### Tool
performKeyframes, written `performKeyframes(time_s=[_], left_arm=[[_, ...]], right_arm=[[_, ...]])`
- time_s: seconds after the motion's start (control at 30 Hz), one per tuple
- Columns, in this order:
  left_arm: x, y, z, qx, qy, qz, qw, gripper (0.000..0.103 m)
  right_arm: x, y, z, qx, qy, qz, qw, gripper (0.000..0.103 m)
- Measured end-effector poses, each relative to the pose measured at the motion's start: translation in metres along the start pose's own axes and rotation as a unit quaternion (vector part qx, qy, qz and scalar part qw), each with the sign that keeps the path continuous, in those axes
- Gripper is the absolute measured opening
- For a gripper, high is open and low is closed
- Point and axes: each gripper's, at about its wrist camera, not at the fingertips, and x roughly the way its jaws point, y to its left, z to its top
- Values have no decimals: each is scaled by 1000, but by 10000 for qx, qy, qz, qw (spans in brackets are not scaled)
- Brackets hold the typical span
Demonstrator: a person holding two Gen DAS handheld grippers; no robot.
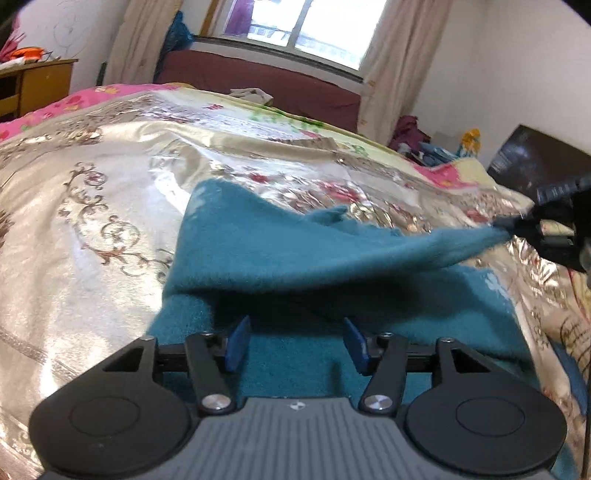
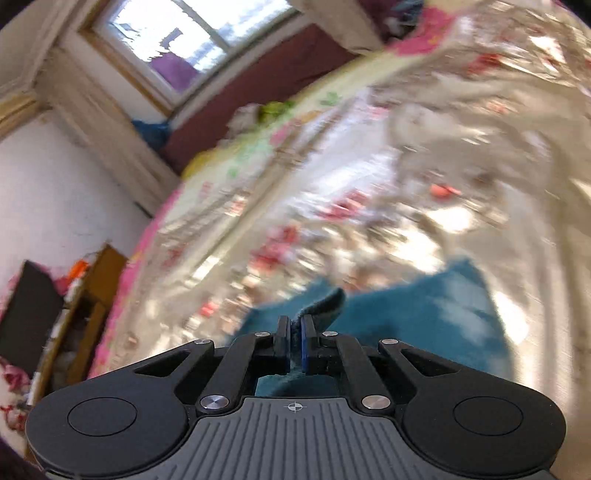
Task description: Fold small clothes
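Observation:
A teal fleece cloth (image 1: 280, 251) lies on a shiny gold floral bedspread (image 1: 92, 184). My left gripper (image 1: 295, 343) hovers over the cloth's near part, with its blue pads (image 1: 238, 343) apart and nothing pinched. My right gripper (image 1: 517, 221) appears at the right edge of the left wrist view. It holds a corner of the cloth, stretched up and off to the right, so a fold hangs over the lower layer. In the blurred right wrist view my right gripper (image 2: 294, 343) is shut on a teal edge, and the rest of the cloth (image 2: 424, 306) lies below on the bedspread (image 2: 369, 166).
A dark red headboard (image 1: 258, 81) and a window (image 1: 306, 26) stand beyond the bed. A wooden cabinet (image 1: 37, 85) is at the far left. A dark panel (image 1: 535, 155) and piled items (image 1: 424, 144) sit at the right. Pink floral bedding (image 1: 74, 99) borders the bedspread.

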Motion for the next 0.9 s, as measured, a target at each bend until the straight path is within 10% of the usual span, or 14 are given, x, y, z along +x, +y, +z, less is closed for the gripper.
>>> performKeyframes(time_s=[0.53,0.9], left_arm=[[-18,8,-4,-116,275,282,9992,64],[-32,29,-5,-460,366,732,9956,64]], right_arm=[[1,-15,-43,-624,150,-915,9937,11],[15,17,-66,-1239,441,-736,9886,11]])
